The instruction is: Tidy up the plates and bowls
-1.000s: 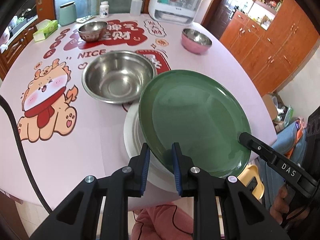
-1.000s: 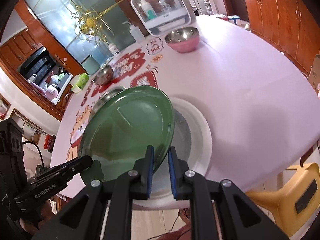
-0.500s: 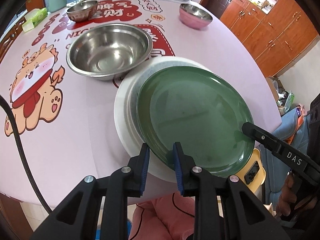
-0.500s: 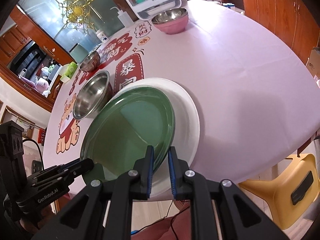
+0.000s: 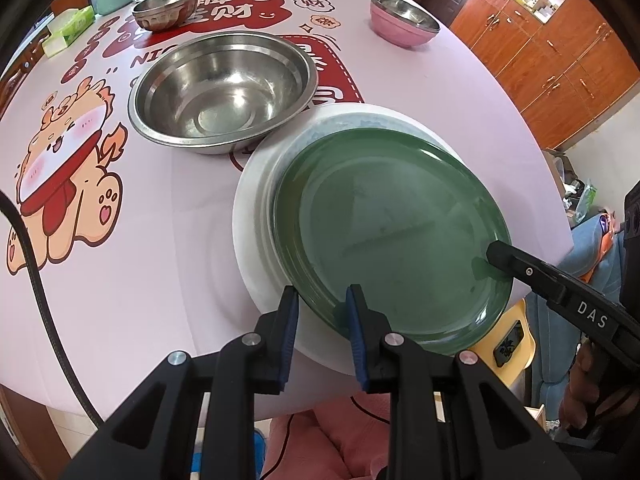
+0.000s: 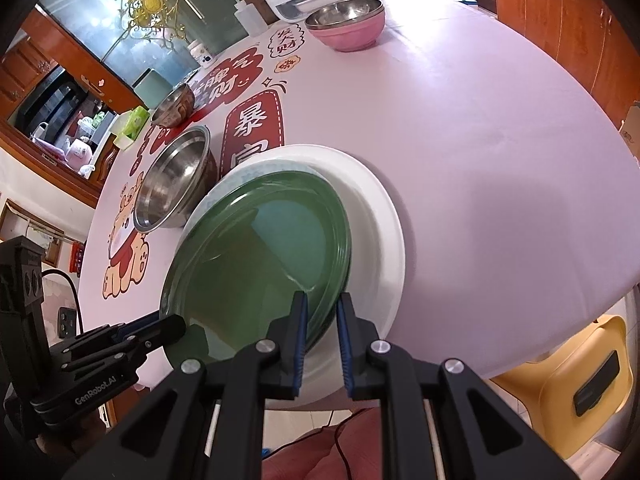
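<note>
The green plate (image 5: 384,236) lies over the white plate (image 5: 256,184) at the near edge of the table (image 5: 140,280), its near rim apparently a little raised. Both grippers clamp that near rim: the left gripper (image 5: 322,312) and the right gripper (image 6: 322,314), each with fingers closed on it. So the plate extends away from the fingers. The right view shows the white rim free on its right side; the left view shows the steel bowl (image 5: 224,88) just beside the plates.
</note>
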A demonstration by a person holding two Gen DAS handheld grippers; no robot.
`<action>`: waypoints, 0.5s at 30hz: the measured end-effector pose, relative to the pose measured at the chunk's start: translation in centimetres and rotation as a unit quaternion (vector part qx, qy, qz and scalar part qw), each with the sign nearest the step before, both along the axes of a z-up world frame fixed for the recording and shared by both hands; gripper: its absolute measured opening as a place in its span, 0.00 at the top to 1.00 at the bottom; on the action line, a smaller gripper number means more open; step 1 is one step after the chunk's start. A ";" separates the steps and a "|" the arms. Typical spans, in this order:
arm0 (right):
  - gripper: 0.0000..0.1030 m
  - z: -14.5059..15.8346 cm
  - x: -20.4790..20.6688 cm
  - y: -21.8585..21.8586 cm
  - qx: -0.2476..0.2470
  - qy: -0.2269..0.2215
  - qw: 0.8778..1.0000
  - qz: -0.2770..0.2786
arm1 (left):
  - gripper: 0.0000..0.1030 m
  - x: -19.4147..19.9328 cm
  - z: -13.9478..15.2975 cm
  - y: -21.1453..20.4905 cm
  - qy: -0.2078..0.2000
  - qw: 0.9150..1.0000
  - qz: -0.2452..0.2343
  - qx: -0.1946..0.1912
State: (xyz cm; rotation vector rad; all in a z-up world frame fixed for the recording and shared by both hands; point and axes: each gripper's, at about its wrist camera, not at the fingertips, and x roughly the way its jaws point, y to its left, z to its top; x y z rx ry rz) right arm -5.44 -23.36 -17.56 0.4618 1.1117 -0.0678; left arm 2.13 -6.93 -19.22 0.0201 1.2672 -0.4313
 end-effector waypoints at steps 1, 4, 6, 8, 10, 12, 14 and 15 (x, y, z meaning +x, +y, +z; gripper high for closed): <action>0.86 0.0 0.1 0.1 -0.003 0.001 1.000 0.001 | 0.78 0.0 0.0 0.0 0.002 1.000 0.000 -0.001; 0.86 0.0 0.3 0.2 -0.009 0.004 1.000 0.003 | 0.78 0.1 -0.1 0.0 0.003 1.000 -0.002 0.002; 0.85 0.0 0.4 0.2 -0.012 0.006 1.000 0.006 | 0.78 0.3 -0.2 -0.1 0.006 1.000 -0.002 0.002; 0.83 -0.1 0.5 0.3 -0.013 0.009 1.000 0.009 | 0.78 0.3 -0.3 0.0 0.010 1.000 -0.001 0.001; 0.83 -0.1 0.5 0.5 -0.017 0.012 1.000 0.008 | 0.78 0.3 -0.3 -0.1 0.011 1.000 -0.003 0.004; 0.83 0.0 0.5 0.5 -0.018 0.011 1.000 0.007 | 0.78 0.3 -0.4 -0.3 0.011 1.000 -0.003 0.005; 0.83 0.0 0.5 0.4 -0.017 0.011 1.000 0.006 | 0.78 0.4 -0.4 -0.3 0.012 1.000 -0.003 0.005; 0.83 0.0 0.5 0.4 -0.018 0.012 1.000 0.006 | 0.78 0.5 -0.4 -0.4 0.013 1.000 -0.003 0.006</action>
